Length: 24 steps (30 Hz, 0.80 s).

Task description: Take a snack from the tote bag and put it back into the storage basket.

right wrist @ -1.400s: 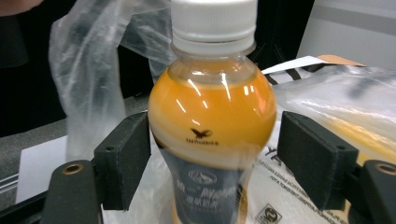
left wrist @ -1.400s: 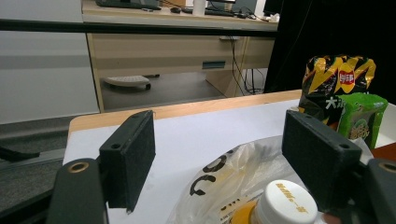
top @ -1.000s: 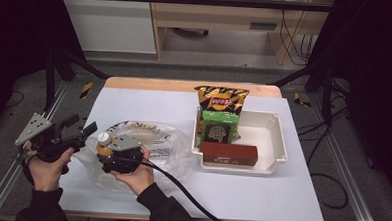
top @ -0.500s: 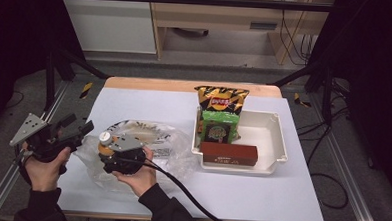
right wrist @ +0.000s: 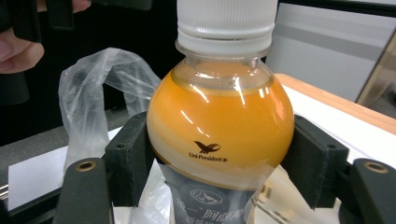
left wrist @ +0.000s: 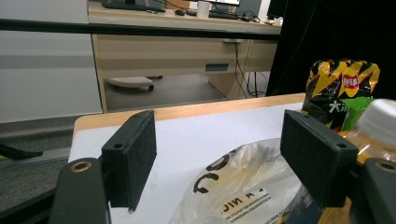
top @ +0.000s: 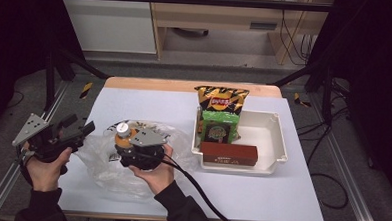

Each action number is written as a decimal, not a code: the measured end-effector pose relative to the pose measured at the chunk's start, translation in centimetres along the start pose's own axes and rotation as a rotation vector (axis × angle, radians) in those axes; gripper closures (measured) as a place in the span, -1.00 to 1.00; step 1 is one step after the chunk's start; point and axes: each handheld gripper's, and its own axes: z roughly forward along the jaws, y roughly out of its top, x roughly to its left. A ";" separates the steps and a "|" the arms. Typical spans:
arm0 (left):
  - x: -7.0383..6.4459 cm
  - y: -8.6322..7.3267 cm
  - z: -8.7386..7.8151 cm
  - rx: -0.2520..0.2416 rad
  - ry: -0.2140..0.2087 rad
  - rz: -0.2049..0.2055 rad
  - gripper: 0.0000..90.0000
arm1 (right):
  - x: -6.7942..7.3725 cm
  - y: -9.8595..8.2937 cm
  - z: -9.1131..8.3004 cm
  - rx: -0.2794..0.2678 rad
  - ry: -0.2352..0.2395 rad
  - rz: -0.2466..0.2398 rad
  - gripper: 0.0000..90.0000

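The right gripper (right wrist: 219, 168) has its fingers (right wrist: 128, 161) pinching an orange juice bottle (right wrist: 219, 121) above a clear plastic bag (top: 107, 159) on the worktop (top: 230, 192). The left gripper (left wrist: 219, 154), fingers spread and holding nothing, hovers at the worktop's left edge, near the bag.

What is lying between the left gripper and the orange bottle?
In the high view, the left gripper and the orange bottle have only a fold of the clear plastic bag and bare white table between them.
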 end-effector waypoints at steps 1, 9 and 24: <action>0.0 0.0 0.0 0.000 0.000 0.000 -0.41 | -0.1 0.0 -0.2 -0.002 -0.004 0.003 -0.30; -0.2 -0.1 0.1 0.007 -0.001 0.007 -0.41 | -1.2 0.5 -2.6 -0.012 -0.013 0.011 -0.30; -1.6 -0.4 0.8 0.026 -0.016 0.036 -0.41 | -3.5 0.8 -7.7 -0.041 -0.073 0.020 -0.30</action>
